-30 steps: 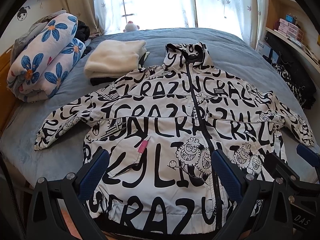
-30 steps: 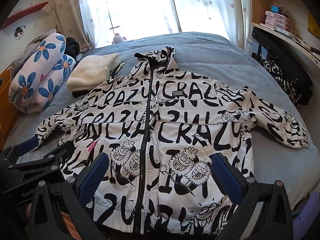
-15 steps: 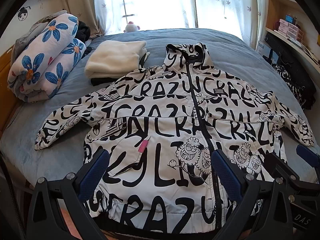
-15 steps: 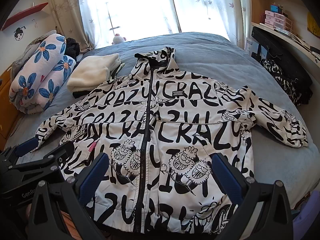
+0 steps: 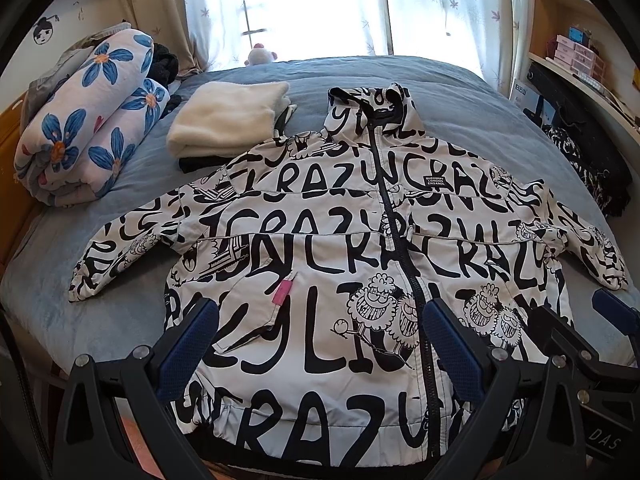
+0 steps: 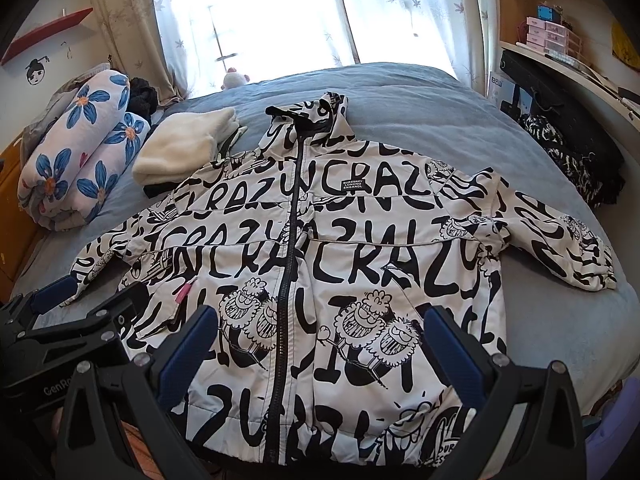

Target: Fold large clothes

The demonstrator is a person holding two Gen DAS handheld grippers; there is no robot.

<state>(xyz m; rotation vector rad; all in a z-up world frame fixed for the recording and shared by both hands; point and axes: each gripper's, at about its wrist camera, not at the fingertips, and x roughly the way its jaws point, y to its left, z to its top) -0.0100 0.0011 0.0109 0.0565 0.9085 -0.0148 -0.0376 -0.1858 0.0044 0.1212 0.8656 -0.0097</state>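
Left gripper (image 5: 316, 344) spread wide, empty, above hem. Right gripper (image 6: 320, 344) likewise wide, holding nothing. Jacket (image 5: 352, 248) laid flat, front up, on blue bed (image 5: 460, 120); zipped, sleeves spread outward, collar up. White smooth shell, bold black lettering and cartoon faces, small pink tab, elastic hem.

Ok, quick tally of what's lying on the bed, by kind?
Printed jacket: 1
Cream folded garment: 1
Dark folded garment under the cream one: 1
Floral quilt roll: 1
Plush toy at the window end: 1
Total: 5
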